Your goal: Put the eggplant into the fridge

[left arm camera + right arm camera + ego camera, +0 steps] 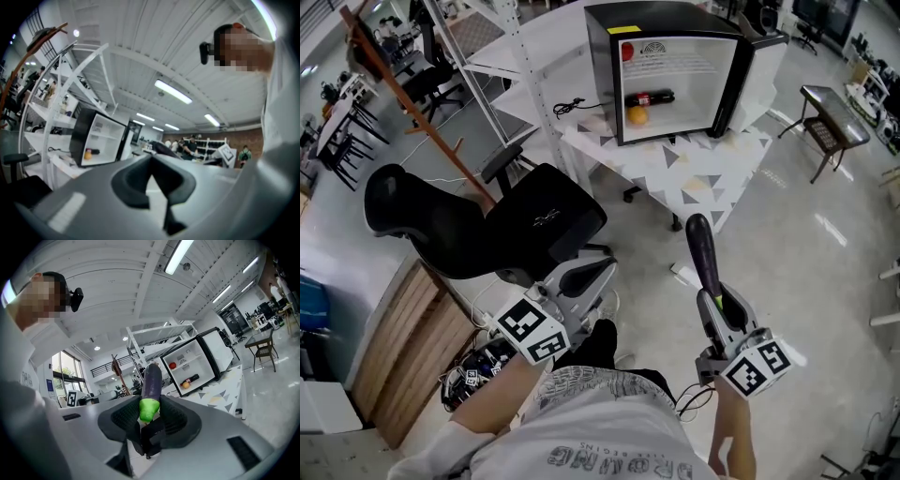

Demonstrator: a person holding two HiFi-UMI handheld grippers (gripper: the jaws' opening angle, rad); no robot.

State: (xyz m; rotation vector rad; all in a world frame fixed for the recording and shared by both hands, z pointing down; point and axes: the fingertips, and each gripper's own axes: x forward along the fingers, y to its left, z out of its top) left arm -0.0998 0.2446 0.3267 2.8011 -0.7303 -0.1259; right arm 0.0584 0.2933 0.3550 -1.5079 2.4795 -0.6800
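Half done at best: the right gripper [150, 417] clamps the eggplant [152, 378] by its green end, well short of the open fridge [602, 70]. Carrying it in remains; the left gripper [587, 277] has its jaws together, empty.

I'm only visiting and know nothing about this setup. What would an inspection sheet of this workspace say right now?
Surface: white table with a grey triangle pattern; the fridge stands on it.
Job's things: eggplant held in the air, well short of the fridge, whose door is open.
Clutter: inside the fridge, a red fruit, a dark bottle and an orange.
Grippers: right gripper has its fingers shut on the eggplant's green stem end; left gripper shut, empty.
Cables: black cable on the table beside the fridge.
Surroundings: black office chair, wooden cabinet, shiny floor.
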